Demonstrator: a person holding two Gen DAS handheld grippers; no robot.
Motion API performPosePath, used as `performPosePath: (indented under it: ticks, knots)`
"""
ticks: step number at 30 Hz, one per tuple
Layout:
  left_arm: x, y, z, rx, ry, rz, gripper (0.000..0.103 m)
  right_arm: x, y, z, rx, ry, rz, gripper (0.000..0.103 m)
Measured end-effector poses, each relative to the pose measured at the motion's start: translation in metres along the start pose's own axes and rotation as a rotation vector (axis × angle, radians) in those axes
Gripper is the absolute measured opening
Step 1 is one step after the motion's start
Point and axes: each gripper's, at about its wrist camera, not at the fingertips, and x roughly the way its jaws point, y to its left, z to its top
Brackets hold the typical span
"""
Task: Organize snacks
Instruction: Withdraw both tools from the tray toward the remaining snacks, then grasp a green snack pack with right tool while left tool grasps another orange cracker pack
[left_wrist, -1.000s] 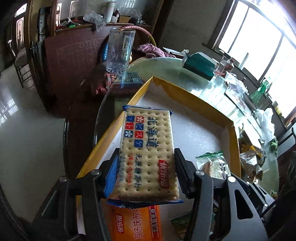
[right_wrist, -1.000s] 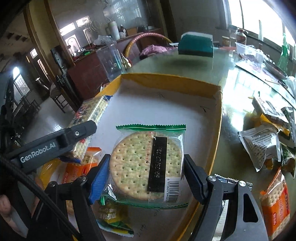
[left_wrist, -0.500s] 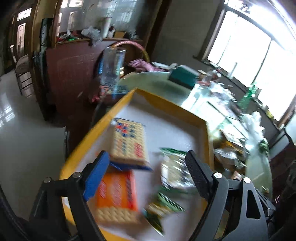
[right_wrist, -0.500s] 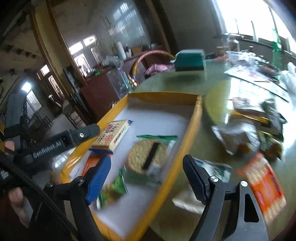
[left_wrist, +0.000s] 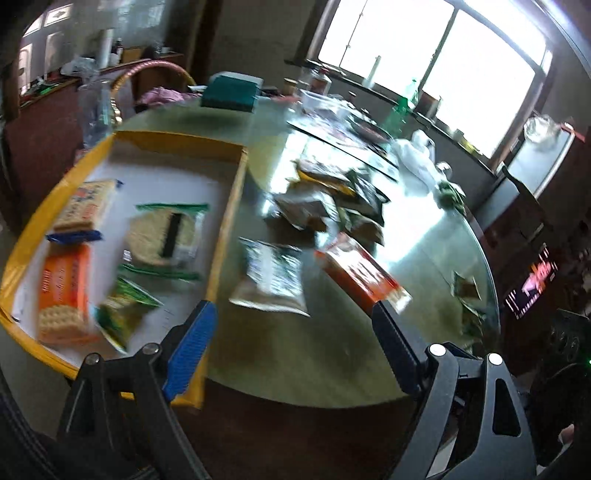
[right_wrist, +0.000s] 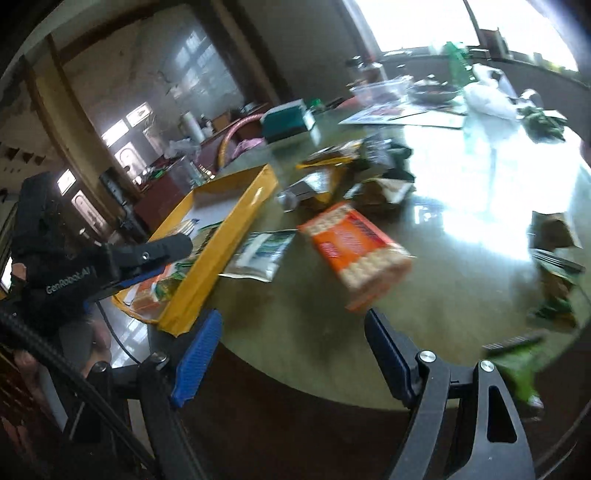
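The yellow tray (left_wrist: 225, 221) on the left holds a blue-ended cracker pack (left_wrist: 83, 206), a round cracker pack (left_wrist: 166, 234), an orange cracker pack (left_wrist: 62, 291) and a small green packet (left_wrist: 123, 317). My left gripper (left_wrist: 291, 314) hangs over the table's near edge just right of the tray, its jaws opening with nothing between them. Ahead of it lie a silver packet (left_wrist: 271, 277) and a second orange cracker pack (left_wrist: 360, 271). My right gripper (right_wrist: 293, 321) is open and empty, a short way in front of that orange cracker pack (right_wrist: 354, 247).
A heap of loose snack bags (left_wrist: 328, 195) lies mid-table, with more packets (right_wrist: 554, 280) at the right. A teal box (left_wrist: 231, 92) stands at the back. The round glass table's edge (right_wrist: 332, 384) curves just under both grippers. Both views are motion-blurred.
The left gripper let go of the blue-ended crackers and the right of the round crackers; both packs lie in the tray. Both grippers swung right, off the tray, to the loose snacks.
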Motion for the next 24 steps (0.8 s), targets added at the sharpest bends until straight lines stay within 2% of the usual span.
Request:
performPosePath:
  ticks: [2, 6, 8, 11, 13, 17, 24]
  knots:
    - [0.002, -0.01, -0.005, 0.015, 0.015, -0.003, 0.086, -0.006, -0.009, -0.005, 0.006, 0.005, -0.019, 0.071]
    - [0.003, -0.025, -0.014, 0.043, 0.028, -0.004, 0.086, -0.014, -0.027, -0.014, 0.016, 0.024, -0.051, 0.064]
    - [0.003, -0.029, -0.016, 0.052, 0.03, -0.003, 0.086, -0.023, -0.037, -0.018, 0.025, 0.032, -0.085, 0.056]
    - [0.007, -0.035, -0.018, 0.057, 0.041, 0.007, 0.086, -0.041, -0.05, -0.023, 0.047, 0.003, -0.173, 0.055]
    - [0.009, -0.038, -0.018, 0.056, 0.041, 0.013, 0.086, -0.052, -0.059, -0.025, 0.062, -0.019, -0.204, 0.051]
    - [0.01, -0.04, -0.019, 0.063, 0.043, 0.009, 0.086, -0.063, -0.077, -0.025, 0.103, -0.04, -0.26, 0.05]
    - [0.015, -0.047, -0.023, 0.082, 0.061, 0.01, 0.086, -0.042, -0.092, -0.034, 0.132, 0.025, -0.305, 0.039]
